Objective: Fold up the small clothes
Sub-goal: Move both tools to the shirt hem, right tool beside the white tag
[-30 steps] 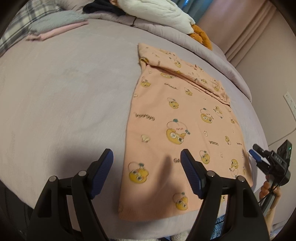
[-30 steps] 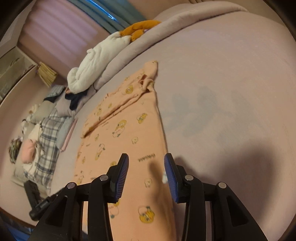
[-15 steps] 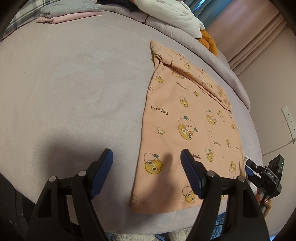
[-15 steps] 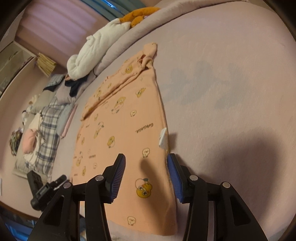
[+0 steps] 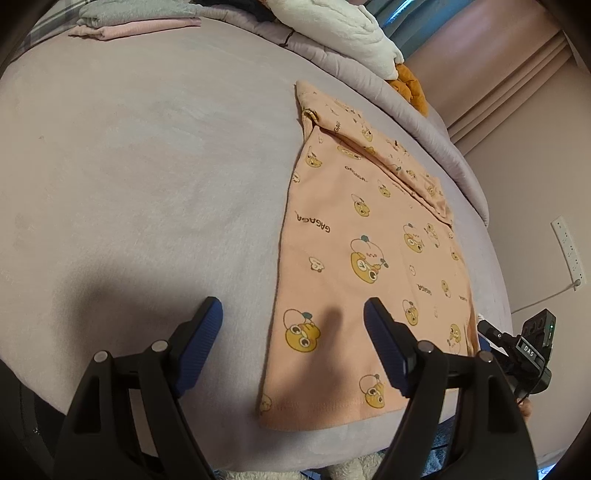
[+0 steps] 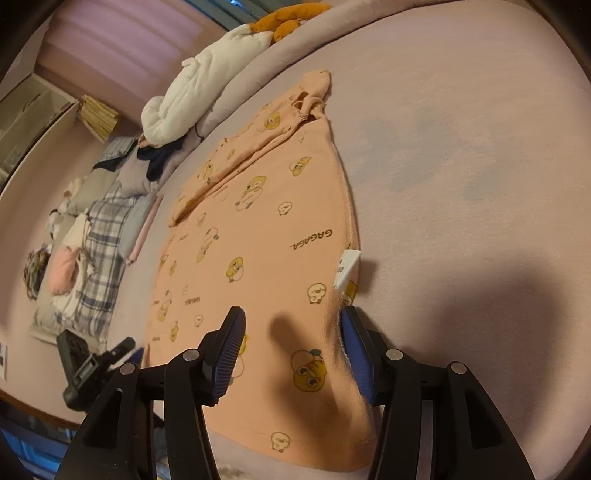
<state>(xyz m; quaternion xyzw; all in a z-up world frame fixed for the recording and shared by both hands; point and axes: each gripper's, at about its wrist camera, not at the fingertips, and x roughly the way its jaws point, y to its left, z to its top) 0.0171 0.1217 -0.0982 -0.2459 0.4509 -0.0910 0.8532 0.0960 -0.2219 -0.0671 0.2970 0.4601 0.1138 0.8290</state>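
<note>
On the bed, left wrist view: a peach shirt [image 5: 369,258] is lying flat on the lilac bedspread [image 5: 147,184], its hem toward the camera and a sleeve folded across the far end.
Left gripper [image 5: 293,338]: it is hovering over the shirt's near left corner with its blue pads wide apart and opening further; the shirt's left edge is lying below the gap, unclamped.
Right gripper seen from here: its black body [image 5: 524,350] is sitting at the shirt's near right corner.
Background: a white plush [image 5: 351,33] and folded clothes [image 5: 129,22] are resting at the far edge of the bed.
Right wrist view, shirt: it [image 6: 258,240] is spreading away from the camera, its white tag [image 6: 346,268] sticking out at the right edge.
Right gripper [image 6: 293,349]: its jaws are opening (nothing is pinched), and the shirt's right side edge is running just beside the right pad [image 6: 356,354].
Left gripper from here: it [image 6: 96,365] is showing dark at the lower left, near the shirt's other corner.
</note>
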